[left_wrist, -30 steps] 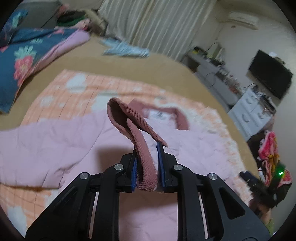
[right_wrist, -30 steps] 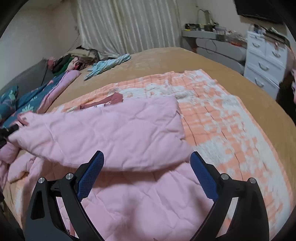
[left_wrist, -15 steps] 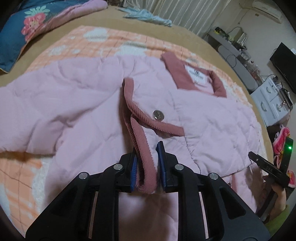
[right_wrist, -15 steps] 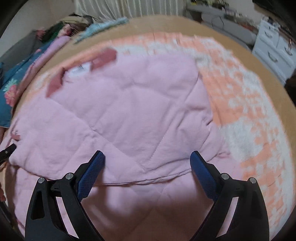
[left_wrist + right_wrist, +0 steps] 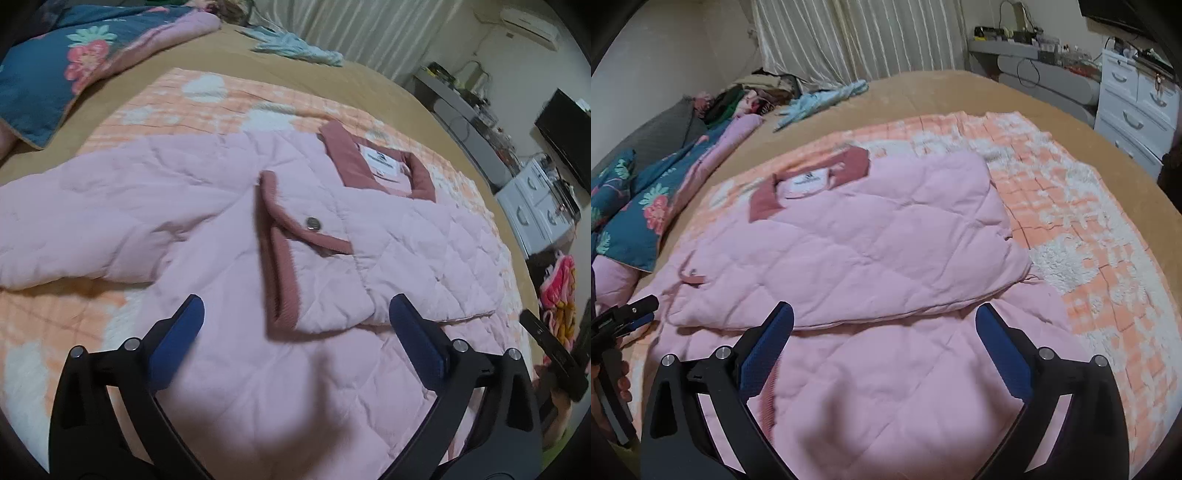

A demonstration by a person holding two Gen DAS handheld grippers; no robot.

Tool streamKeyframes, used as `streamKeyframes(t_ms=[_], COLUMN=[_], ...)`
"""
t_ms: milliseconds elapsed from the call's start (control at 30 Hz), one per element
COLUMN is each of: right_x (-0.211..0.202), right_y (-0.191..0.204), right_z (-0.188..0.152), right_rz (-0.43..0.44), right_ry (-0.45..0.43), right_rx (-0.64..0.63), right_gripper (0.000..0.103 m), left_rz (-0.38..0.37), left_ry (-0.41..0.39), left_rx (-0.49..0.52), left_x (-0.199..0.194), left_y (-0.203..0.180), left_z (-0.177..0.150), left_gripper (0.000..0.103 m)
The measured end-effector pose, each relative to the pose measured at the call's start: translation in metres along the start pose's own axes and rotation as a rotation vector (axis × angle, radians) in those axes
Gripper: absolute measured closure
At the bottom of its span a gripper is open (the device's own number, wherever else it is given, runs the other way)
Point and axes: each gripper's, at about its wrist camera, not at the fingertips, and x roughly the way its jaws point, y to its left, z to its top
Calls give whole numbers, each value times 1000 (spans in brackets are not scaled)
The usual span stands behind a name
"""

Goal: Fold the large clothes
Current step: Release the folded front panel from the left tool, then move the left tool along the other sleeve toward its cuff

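A large pink quilted jacket (image 5: 184,206) (image 5: 886,236) lies spread on the bed, its dusty-red collar with a white label (image 5: 380,160) (image 5: 809,181) at the far side. A folded-in part edged with red ribbed trim (image 5: 282,273) and a metal snap (image 5: 312,222) rests flat on the jacket. My left gripper (image 5: 295,310) hovers just short of that trim, its jaws opening wide and pressing on nothing. My right gripper (image 5: 884,317) hangs over the jacket's lower half, its jaws also opening, with nothing gripped. Each gripper shows at the edge of the other's view (image 5: 546,347) (image 5: 624,314).
An orange-and-white checked blanket (image 5: 207,96) (image 5: 1071,206) lies under the jacket on the tan bed. A blue floral quilt (image 5: 55,66) (image 5: 646,206), a light blue garment (image 5: 295,44) (image 5: 820,101) and a clothes pile (image 5: 757,88) sit at the far side. White drawers (image 5: 1134,103) stand beside the bed.
My left gripper let go of the red ribbed trim and its jaws spread wide; the trim now lies flat on the jacket. My right gripper pulled back from the jacket.
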Motion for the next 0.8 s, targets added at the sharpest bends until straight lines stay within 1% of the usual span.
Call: streamKeyframes(t_ms=[133,267,333,533,600,800], right_x=[-19,-33,-40,-50,-51,-55], right_y=[13,34,47,89,100,137], right_z=[-3,-5,-6,-10,-10,-14], right_rz=[19,34,53,88,104,130], right_ry=[-33,-48,-55,-66,-64,-67], right_rx=[-1,-19,-34,-98,-114,-165], right_gripper=[4,4,4,4,4,4], left_rz=[26,60,64,110,107,141], left_ry=[-13,-34,-48,-88,-99,-131], left_rx=[-42,-66,-80,-112,-143,-202], left_x=[-17,-34,-42,-65,-72,-87], left_y=[17,35,45,74,87,117], left_z=[-7,-13,-15,-25,-28,-32], left_gripper=[9,9,9,9,9,9])
